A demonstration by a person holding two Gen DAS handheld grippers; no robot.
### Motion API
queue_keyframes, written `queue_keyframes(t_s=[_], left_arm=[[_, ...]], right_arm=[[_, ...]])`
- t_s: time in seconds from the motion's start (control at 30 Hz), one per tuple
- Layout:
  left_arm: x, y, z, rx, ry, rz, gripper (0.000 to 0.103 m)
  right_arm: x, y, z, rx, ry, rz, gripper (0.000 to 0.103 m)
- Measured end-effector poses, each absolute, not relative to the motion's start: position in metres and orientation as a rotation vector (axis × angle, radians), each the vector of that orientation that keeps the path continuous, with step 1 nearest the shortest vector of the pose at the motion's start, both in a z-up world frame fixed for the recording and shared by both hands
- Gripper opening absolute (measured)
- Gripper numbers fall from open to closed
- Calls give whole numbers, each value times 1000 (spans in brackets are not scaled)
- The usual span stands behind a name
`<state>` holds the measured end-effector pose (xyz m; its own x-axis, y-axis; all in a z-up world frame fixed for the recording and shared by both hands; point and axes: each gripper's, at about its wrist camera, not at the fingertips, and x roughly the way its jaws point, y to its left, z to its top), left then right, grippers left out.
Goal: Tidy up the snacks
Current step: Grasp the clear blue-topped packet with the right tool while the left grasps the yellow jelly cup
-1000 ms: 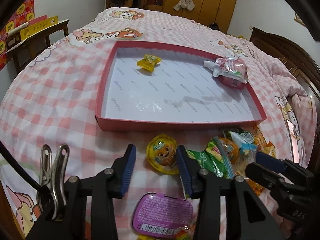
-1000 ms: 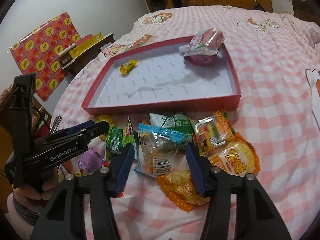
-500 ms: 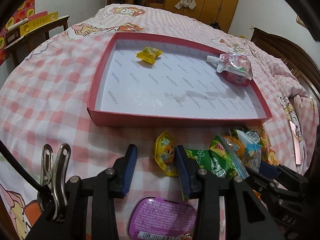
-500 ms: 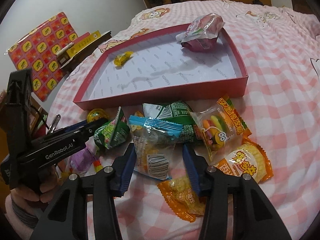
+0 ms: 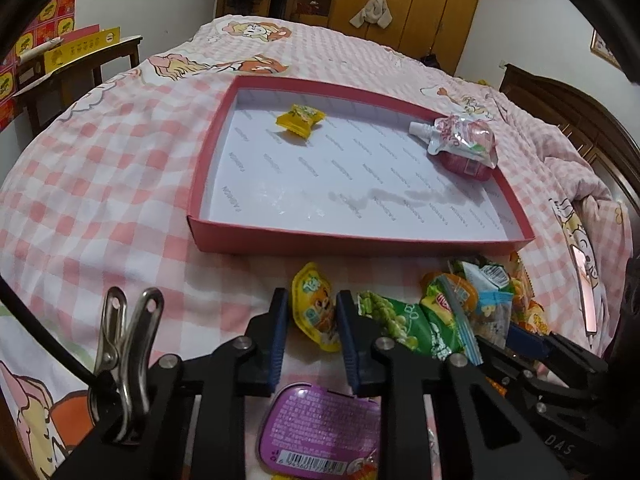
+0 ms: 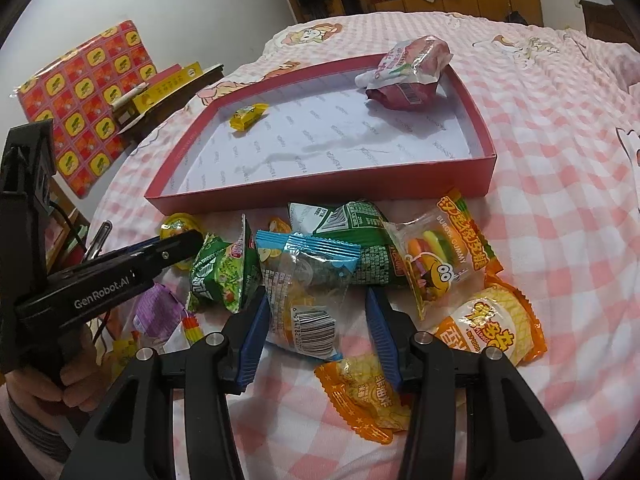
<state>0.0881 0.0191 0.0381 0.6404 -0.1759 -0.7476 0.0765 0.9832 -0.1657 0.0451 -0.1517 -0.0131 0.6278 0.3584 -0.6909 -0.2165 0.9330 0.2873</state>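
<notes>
A red tray [image 5: 340, 239] [image 6: 320, 190] lies on the bed and holds a yellow candy [image 5: 301, 119] [image 6: 248, 115] and a pink pouch [image 5: 464, 144] [image 6: 412, 72]. A pile of snacks lies in front of it. My left gripper [image 5: 312, 328] is shut on a yellow jelly cup [image 5: 316, 306], tilted on edge just above the sheet. My right gripper [image 6: 316, 320] is open around a clear packet with a blue top [image 6: 308, 292], its pads beside it. A purple cup [image 5: 320, 428] lies under the left gripper.
Green packets [image 6: 352, 248], a burger gummy bag [image 6: 440, 260] and orange packets [image 6: 492, 328] lie in the pile. The pink checked bedsheet [image 5: 100, 184] spreads all round. A wooden side table [image 5: 76, 60] stands at left, a wardrobe [image 5: 400, 4] behind.
My left gripper closed on the yellow jelly cup and tipped it up on edge. My right gripper moved forward until its fingers flank the clear blue-topped packet.
</notes>
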Motion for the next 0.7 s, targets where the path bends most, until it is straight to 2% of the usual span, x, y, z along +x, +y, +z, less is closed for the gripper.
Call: queue_keyframes(t_s=[0.1, 0.17, 0.7], left_arm=[[84, 21, 41, -128, 854, -143, 25], [82, 22, 44, -132, 848, -143, 25], [69, 30, 66, -158, 803, -157, 25]], right_arm=[[44, -153, -12, 192, 820, 329, 44], [42, -153, -12, 207, 816, 350, 33], [18, -144, 15, 189, 734, 385, 31]])
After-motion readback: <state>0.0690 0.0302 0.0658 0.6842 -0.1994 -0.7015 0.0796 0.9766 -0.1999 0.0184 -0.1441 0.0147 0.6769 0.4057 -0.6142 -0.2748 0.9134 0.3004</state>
